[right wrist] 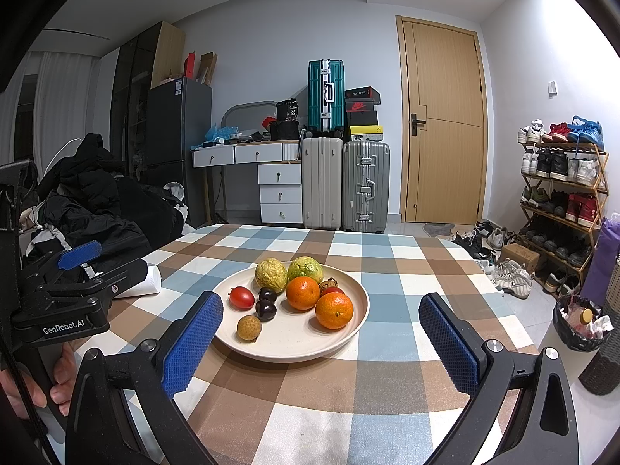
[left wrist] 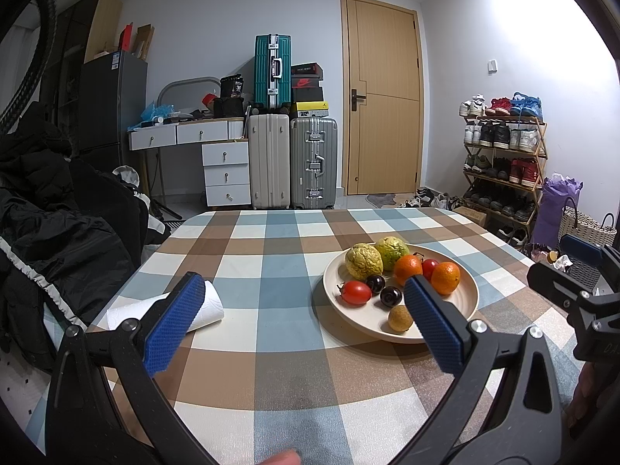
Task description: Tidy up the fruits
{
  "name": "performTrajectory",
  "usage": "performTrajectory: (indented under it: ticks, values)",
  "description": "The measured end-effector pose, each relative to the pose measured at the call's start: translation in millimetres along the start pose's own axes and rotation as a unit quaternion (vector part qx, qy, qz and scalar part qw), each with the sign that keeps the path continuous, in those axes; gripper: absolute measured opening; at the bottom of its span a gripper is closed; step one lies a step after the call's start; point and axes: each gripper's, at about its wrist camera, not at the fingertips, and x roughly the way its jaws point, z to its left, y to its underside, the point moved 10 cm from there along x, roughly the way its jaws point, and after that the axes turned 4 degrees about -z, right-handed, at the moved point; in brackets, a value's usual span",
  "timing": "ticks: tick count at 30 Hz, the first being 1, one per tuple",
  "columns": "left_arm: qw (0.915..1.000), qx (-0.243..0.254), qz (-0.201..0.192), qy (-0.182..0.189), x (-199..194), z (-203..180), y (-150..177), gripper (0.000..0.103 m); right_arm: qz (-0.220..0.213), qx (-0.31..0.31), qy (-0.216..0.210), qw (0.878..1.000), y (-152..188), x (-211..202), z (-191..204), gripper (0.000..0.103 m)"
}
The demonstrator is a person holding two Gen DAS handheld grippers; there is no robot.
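While both grippers are held wide open and empty, the fruit plate [right wrist: 350, 333] is recorded on the checked table [right wrist: 387, 399], dead ahead of the right gripper [right wrist: 321, 343], right-forward of the left gripper [left wrist: 302, 319].

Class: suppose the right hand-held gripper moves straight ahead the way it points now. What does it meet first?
Probably the near rim of the cream plate, which lies between and ahead of the open right hand-held gripper; height above the table is unclear.
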Motion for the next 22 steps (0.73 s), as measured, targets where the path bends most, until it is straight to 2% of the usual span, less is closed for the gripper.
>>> performTrajectory:
  ticks: [22]
  values:
    - [1.0, 0.0, 0.001, 0.0, -2.1, -0.6, -0.9, 0.103, 0.0, 0.0, 0.0, 1.0, 0.2, 0.5, -0.1, 0.103]
